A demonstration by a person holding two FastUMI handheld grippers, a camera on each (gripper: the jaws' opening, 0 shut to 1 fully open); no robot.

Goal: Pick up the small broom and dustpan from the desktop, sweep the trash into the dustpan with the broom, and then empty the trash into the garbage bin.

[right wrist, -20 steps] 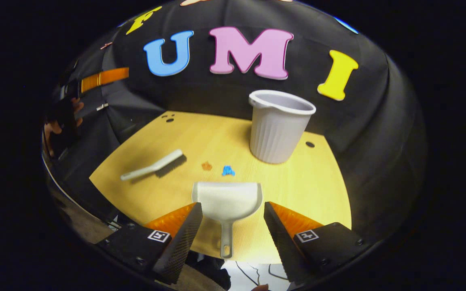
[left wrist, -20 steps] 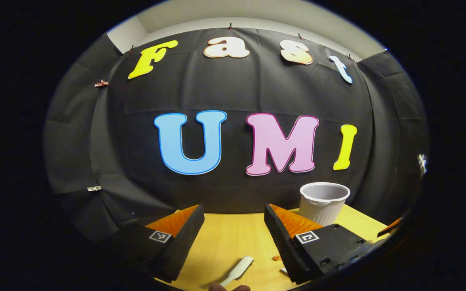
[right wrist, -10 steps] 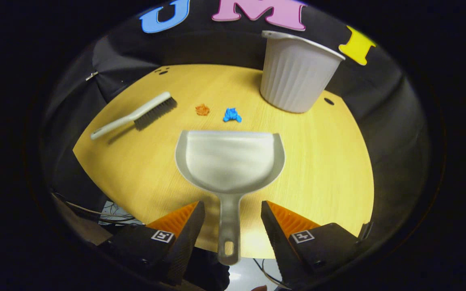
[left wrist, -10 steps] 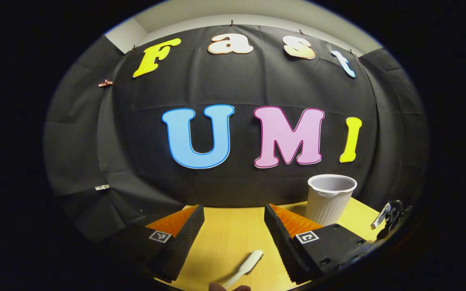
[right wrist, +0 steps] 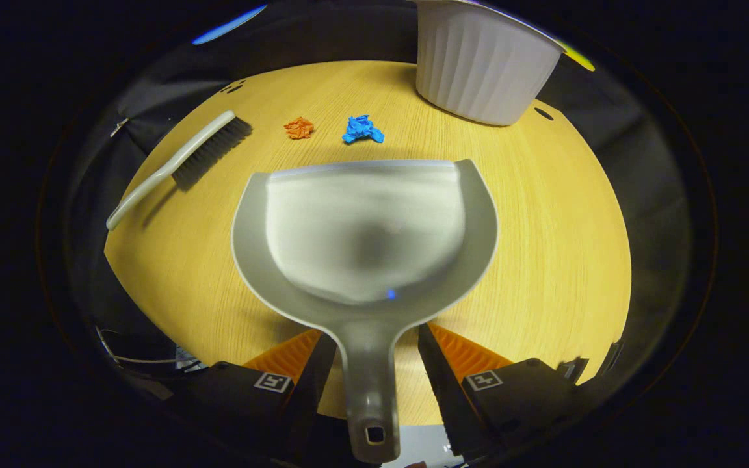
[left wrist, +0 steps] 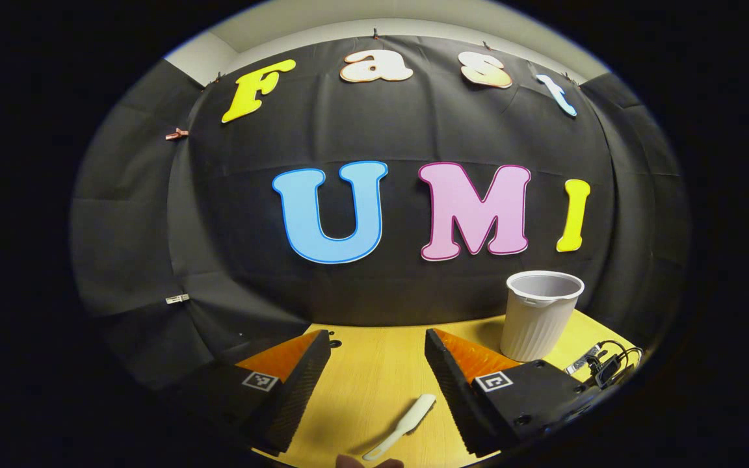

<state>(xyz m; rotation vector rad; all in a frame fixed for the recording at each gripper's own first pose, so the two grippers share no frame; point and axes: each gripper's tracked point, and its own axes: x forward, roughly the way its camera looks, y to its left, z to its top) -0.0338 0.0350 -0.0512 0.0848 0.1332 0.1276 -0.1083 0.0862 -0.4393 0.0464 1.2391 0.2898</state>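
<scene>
Dustpan (right wrist: 365,227) laid at centre of the right gripper view on the table (right wrist: 543,260), its handle between the spread fingers, broom (right wrist: 179,166) placed upper left, two paper scraps (right wrist: 298,127) (right wrist: 361,129) set above the pan, bin (right wrist: 482,62) stood at top right.

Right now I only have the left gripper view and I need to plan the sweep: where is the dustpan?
Observer: The dustpan lies flat on the desktop. Its handle sits between the open fingers of the right gripper.
Operator: Any trash to sweep?
Observer: Yes, an orange scrap and a blue scrap lie just beyond the dustpan's front edge, apart from it.
Operator: Which end of the broom has the bristles?
Observer: In the right gripper view, the broom lies left of the dustpan. Its dark bristles are at the far end, nearest the orange scrap.
</scene>
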